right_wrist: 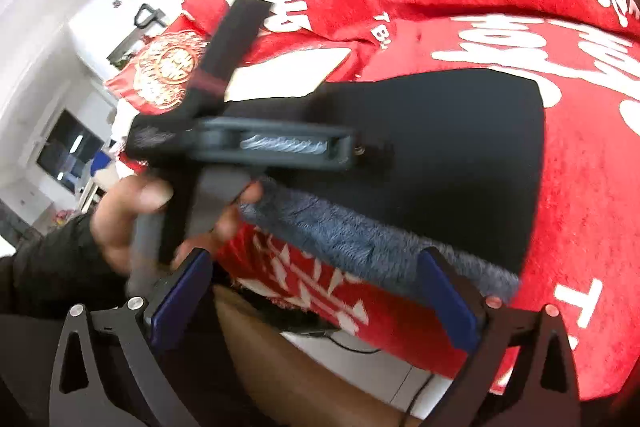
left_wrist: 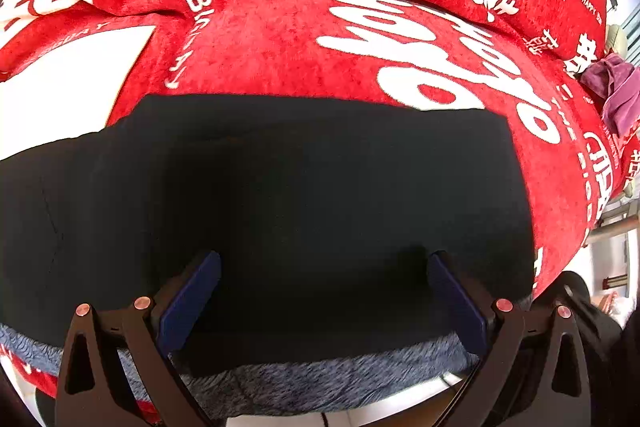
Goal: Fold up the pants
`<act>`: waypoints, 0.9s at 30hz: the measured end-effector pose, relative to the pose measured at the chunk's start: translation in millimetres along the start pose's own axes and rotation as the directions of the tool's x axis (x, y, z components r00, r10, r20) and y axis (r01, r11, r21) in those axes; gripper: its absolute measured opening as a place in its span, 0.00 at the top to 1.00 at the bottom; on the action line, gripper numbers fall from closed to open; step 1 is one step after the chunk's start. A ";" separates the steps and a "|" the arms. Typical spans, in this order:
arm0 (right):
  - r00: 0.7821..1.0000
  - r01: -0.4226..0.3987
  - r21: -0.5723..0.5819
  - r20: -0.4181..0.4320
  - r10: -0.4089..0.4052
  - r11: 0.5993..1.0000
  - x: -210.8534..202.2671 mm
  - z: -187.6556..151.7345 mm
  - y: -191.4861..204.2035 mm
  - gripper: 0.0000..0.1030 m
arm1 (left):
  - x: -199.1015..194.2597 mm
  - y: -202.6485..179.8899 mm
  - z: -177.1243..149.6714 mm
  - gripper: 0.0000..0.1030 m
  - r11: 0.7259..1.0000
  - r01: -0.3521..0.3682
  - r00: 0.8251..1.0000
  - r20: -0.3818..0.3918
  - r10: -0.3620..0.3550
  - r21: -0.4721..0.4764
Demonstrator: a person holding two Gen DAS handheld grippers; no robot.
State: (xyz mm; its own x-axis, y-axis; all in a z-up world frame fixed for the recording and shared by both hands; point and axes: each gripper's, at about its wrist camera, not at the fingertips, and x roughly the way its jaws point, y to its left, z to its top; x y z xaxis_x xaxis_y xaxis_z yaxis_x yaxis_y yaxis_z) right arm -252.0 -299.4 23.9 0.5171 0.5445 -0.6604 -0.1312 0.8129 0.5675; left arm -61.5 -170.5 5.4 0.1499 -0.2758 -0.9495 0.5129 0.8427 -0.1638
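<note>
Black pants (left_wrist: 304, 195) lie folded flat on a red blanket (left_wrist: 280, 39) with white lettering. Their grey fleece lining (left_wrist: 320, 375) shows along the near edge. My left gripper (left_wrist: 324, 303) hovers open over the near part of the pants, with nothing between its blue pads (left_wrist: 192, 303). The right wrist view shows the same pants (right_wrist: 460, 147) and fleece edge (right_wrist: 380, 239) from the side. My right gripper (right_wrist: 312, 303) is open and empty, just short of the fleece edge. A hand (right_wrist: 132, 211) holds the left tool's grey body (right_wrist: 272, 143) above the pants.
A purple cloth (left_wrist: 616, 95) is bunched at the blanket's far right. A red cushion with a gold emblem (right_wrist: 164, 75) sits at the left end. Beyond it are white furniture and a dark screen (right_wrist: 68, 143). A thin cable (right_wrist: 360, 345) runs below the blanket's edge.
</note>
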 end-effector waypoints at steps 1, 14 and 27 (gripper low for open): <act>0.999 0.037 0.046 -0.038 -0.035 0.998 8.8 1.1 -11.4 0.01 | -0.8 1.2 -5.1 0.00 1.000 -0.003 1.000 0.001 0.003 0.014; 0.990 0.129 -0.096 0.076 -0.122 0.987 -15.5 36.3 9.2 0.00 | -55.7 92.4 -49.6 0.00 0.966 -0.067 0.988 0.117 0.099 -0.251; 0.844 0.486 -0.367 -0.036 -0.535 0.793 139.0 101.3 26.7 0.00 | -65.4 186.1 -79.0 0.00 0.878 -0.106 0.979 0.104 0.174 -0.466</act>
State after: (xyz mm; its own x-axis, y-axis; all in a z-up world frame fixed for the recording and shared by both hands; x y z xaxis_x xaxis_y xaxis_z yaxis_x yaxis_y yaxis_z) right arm -97.9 -223.0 -2.9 0.4761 0.0326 -0.8788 -0.1625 0.9854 -0.0515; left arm -42.7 40.8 15.9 0.3238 -0.1716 -0.9304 0.0407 0.9850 -0.1675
